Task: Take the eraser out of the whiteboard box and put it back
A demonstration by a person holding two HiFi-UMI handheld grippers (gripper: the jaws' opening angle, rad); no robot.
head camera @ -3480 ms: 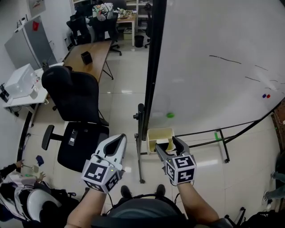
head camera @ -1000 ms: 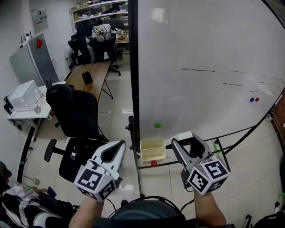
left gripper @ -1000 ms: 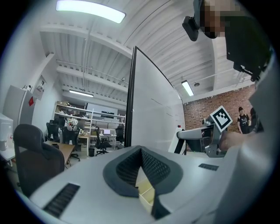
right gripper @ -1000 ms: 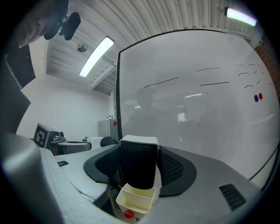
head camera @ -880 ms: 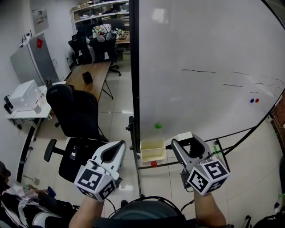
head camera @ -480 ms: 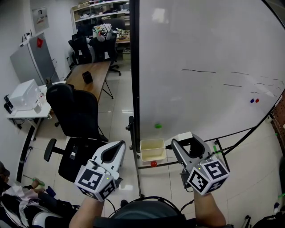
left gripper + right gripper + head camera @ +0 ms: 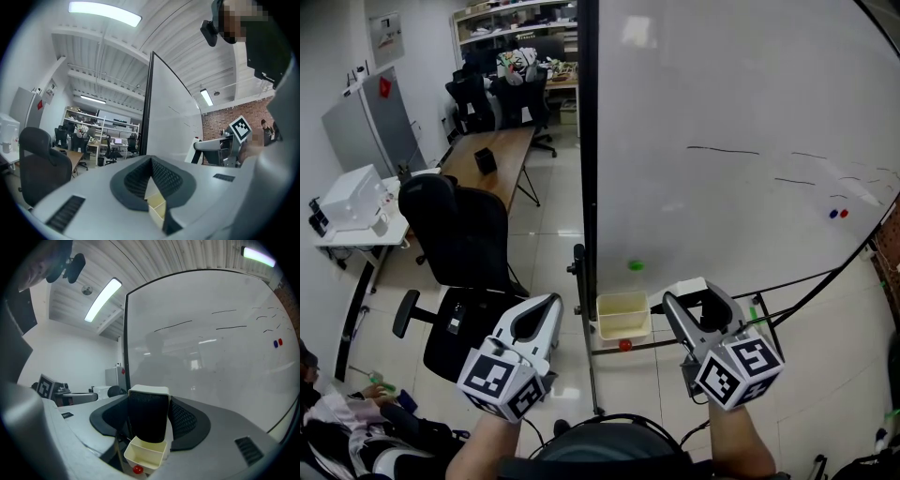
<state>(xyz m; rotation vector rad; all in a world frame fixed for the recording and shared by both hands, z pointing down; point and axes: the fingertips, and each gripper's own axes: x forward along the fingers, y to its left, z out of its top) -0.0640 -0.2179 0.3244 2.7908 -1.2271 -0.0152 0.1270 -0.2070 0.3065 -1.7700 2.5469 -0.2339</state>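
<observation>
My right gripper [image 7: 696, 302] is shut on the eraser [image 7: 690, 289], a white-backed block with black felt, held level in front of the whiteboard [image 7: 741, 112]. In the right gripper view the eraser [image 7: 148, 422] stands upright between the jaws of the right gripper [image 7: 149, 414], above and short of the cream whiteboard box [image 7: 144, 454]. That box [image 7: 622, 315] hangs on the board's stand, left of the right gripper, and looks empty. My left gripper [image 7: 546, 309] is shut with nothing in it, left of the box. In the left gripper view, the left gripper's [image 7: 151, 160] jaws meet at their tips.
A black office chair [image 7: 459, 234] stands to the left, with a wooden desk [image 7: 487, 141] behind it. A red object [image 7: 624, 345] lies on the floor under the box. The board carries a green magnet [image 7: 636, 265], pen strokes, and blue and red magnets [image 7: 836, 214]. A person sits at lower left.
Since the earliest frame my right gripper has come away from the box to the right, with the eraser in its jaws. Over the last second neither gripper has moved.
</observation>
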